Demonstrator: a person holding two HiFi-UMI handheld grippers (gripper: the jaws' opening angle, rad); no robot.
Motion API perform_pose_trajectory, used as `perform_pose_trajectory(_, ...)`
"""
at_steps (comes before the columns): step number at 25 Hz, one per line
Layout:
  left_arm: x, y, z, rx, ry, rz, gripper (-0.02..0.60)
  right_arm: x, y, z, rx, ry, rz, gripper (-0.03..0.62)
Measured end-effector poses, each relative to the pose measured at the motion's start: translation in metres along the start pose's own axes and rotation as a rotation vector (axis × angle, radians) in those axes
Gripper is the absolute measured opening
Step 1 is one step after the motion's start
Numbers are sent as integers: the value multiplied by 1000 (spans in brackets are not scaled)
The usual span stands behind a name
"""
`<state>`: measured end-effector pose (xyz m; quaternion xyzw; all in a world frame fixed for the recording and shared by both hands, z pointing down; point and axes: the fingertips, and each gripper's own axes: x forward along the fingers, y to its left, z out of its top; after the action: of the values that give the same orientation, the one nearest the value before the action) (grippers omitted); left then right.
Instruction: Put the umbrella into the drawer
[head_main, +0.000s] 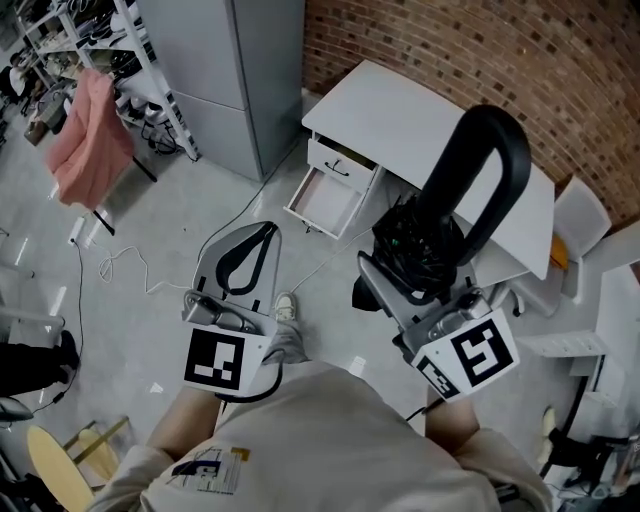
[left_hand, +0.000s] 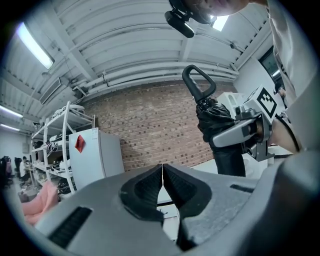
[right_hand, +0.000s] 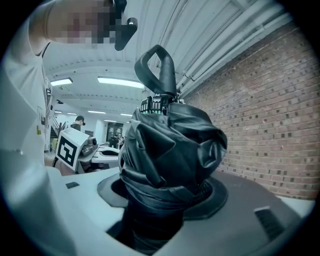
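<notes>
A folded black umbrella (head_main: 418, 243) with a big loop handle (head_main: 487, 165) stands upright in my right gripper (head_main: 405, 275), whose jaws are shut on its bunched fabric. The right gripper view shows that fabric (right_hand: 170, 150) filling the gap between the jaws, with the handle (right_hand: 157, 70) pointing up. My left gripper (head_main: 266, 230) hangs to the left, shut, with nothing in it; its pads (left_hand: 150, 187) meet at the tip. A white desk (head_main: 400, 120) stands ahead by the brick wall. Its top drawer (head_main: 325, 197) is pulled out, and nothing shows inside. The left gripper view catches the umbrella (left_hand: 216, 122) at its right.
A grey cabinet (head_main: 225, 80) stands left of the desk. A pink cloth (head_main: 90, 125) hangs over a stand at far left. A white cable (head_main: 130, 265) trails on the floor. White furniture (head_main: 585, 215) crowds the right side. A wooden stool (head_main: 60, 465) is at bottom left.
</notes>
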<state>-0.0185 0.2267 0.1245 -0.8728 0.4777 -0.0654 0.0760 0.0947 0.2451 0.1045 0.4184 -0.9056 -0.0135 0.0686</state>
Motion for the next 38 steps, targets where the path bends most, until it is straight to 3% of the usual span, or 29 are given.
perform_pose_trajectory(18,145,155,-39,30,43,-102,14,202,-81,1,1,103,-49,262)
perform_pose_trajectory(22,161,179,-50,0,46,-98,14,232,-93,-4,-3,124,-56,262)
perform_pose_trajectory(31,200,196,-77,-75,92,-86,14,269,-128,-33,29,200,-36,262)
perform_pose_trajectory(38,236,193,-104,-102,151,-34,14,291,-169,-78,56,275,9,261)
